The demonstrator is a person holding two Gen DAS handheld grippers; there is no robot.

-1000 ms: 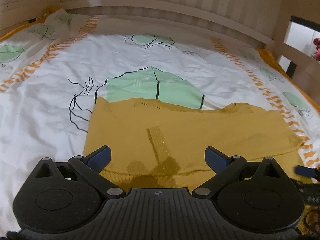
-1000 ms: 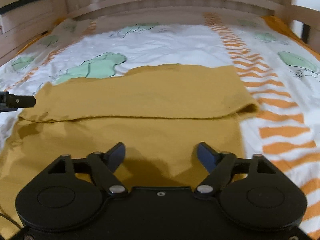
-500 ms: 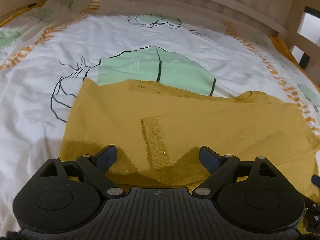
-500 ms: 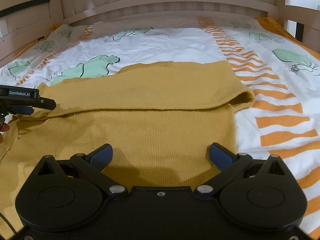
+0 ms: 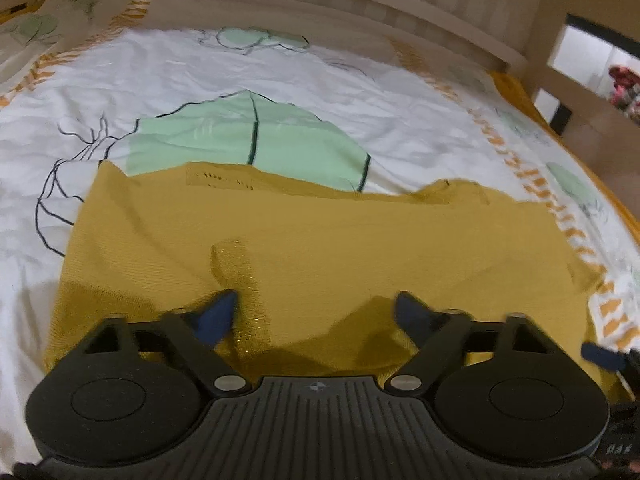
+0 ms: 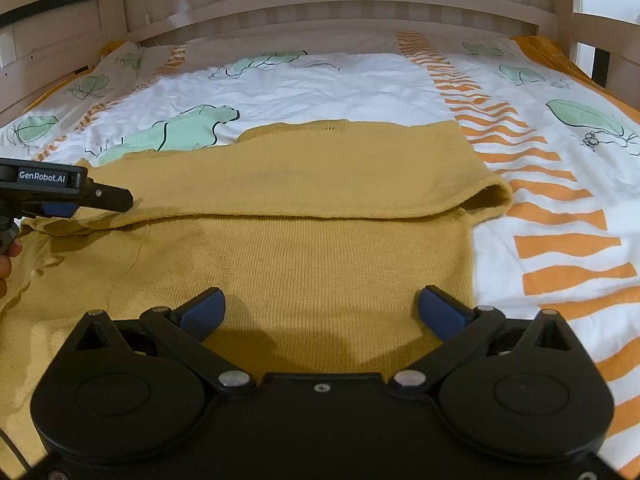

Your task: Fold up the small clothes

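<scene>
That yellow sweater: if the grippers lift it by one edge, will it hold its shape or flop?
The sweater would probably flop: it's a soft knit, already folded over itself with a rounded crease. It likely grips rather than slides on the bedsheet, given its ribbed texture.

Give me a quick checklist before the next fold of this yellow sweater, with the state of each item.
1. Left claw open over the sweater: ok.
2. Right claw open, holding nothing: ok.
3. Far part of the sweater already folded over, fold edge fairly straight: ok.
4. Sweater lies flat on the bedsheet: mostly ok, some wrinkles at its left end.
5. Near hem in reach of both claws: cannot tell, the claws hide it.
6. Claws apart from each other: ok.
</scene>
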